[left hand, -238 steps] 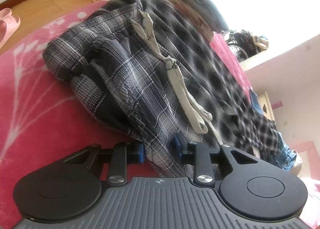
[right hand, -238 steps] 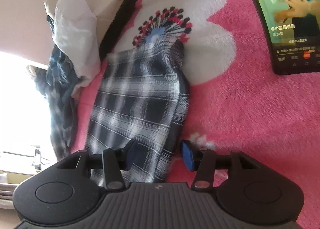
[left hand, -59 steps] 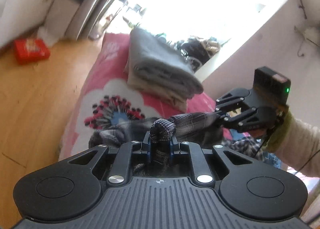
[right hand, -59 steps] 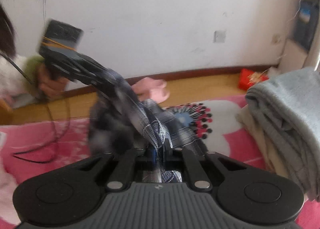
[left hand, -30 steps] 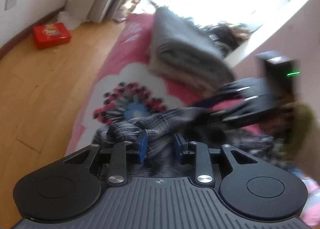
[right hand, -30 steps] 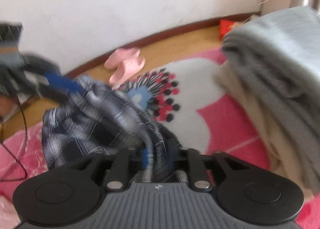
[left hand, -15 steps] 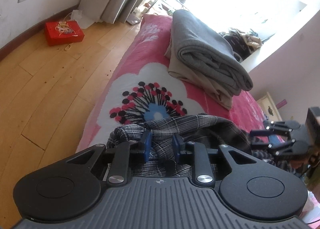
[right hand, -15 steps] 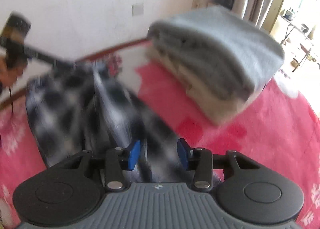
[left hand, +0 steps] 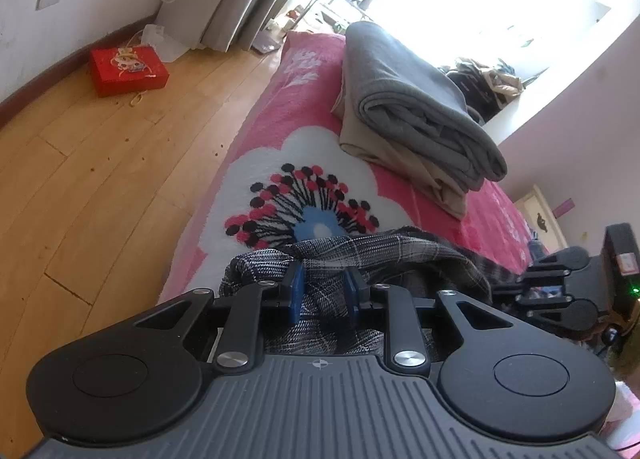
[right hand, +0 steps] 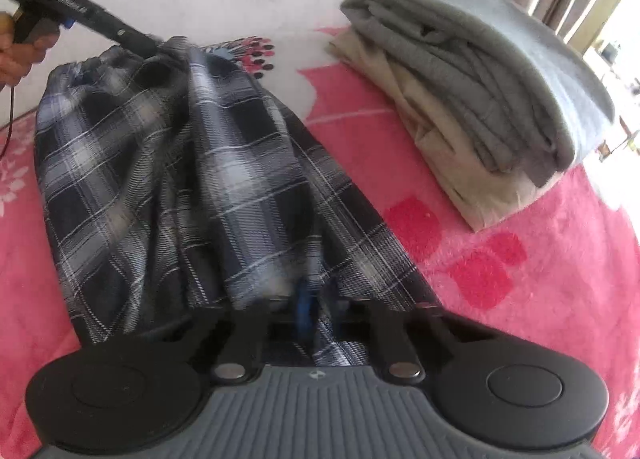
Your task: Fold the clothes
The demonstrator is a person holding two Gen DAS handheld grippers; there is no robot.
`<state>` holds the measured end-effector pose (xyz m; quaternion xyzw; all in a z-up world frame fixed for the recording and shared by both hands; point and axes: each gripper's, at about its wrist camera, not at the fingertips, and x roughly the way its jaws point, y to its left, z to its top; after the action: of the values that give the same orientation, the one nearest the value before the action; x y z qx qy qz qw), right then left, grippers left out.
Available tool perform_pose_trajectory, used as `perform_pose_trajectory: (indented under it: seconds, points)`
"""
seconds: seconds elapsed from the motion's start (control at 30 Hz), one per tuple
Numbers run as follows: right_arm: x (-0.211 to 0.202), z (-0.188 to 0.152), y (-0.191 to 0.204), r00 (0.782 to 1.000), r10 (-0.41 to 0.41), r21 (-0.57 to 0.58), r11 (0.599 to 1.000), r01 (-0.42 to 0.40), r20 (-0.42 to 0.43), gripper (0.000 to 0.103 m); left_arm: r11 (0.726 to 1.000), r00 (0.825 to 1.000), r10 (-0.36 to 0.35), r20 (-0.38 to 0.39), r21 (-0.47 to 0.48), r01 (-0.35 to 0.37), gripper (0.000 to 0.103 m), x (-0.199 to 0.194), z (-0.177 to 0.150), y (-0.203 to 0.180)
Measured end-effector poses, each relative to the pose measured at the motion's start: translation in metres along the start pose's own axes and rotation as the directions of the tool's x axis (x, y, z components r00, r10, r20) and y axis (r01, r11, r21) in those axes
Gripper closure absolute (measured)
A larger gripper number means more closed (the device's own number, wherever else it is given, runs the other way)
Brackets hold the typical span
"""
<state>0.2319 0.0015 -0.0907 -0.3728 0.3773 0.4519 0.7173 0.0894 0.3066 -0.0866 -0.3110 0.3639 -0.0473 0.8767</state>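
The dark blue and white plaid trousers (right hand: 180, 179) lie spread lengthwise on the pink flowered blanket (right hand: 540, 291). My right gripper (right hand: 318, 307) is shut on the near end of the cloth, its blue pads almost hidden in the fabric. My left gripper (right hand: 150, 46) holds the far bunched end at the top left, with a hand (right hand: 16, 55) on its handle. In the left wrist view the plaid trousers (left hand: 380, 255) bunch between the blue pads of the left gripper (left hand: 324, 293), which is shut on them. The right gripper (left hand: 520, 291) shows at the right edge.
A folded grey blanket (right hand: 480, 59) on a beige one (right hand: 460, 163) lies to the right of the trousers, close by. The bed's edge drops to a wood floor (left hand: 100, 179) on the left gripper's side. A red box (left hand: 128, 71) lies on that floor by the wall.
My right gripper, open half a second ago, has shut on the trousers' near end. The cloth now lies stretched between the two grippers. The left gripper has barely moved.
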Motion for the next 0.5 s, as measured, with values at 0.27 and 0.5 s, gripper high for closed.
perform_pose_trajectory:
  seconds: [0.27, 0.5]
  points:
    - [-0.02, 0.011, -0.01, 0.989, -0.139, -0.027, 0.99, 0.14, 0.048, 0.101, 1.0, 1.0, 0.015, 0.006, 0.027, -0.016, 0.079, 0.0, -0.001, -0.004]
    - [0.018, 0.015, -0.014, 0.977, -0.212, -0.092, 0.973, 0.212, 0.012, 0.101, 0.995, 0.999, 0.047, 0.004, 0.083, -0.047, 0.079, 0.0, -0.002, -0.012]
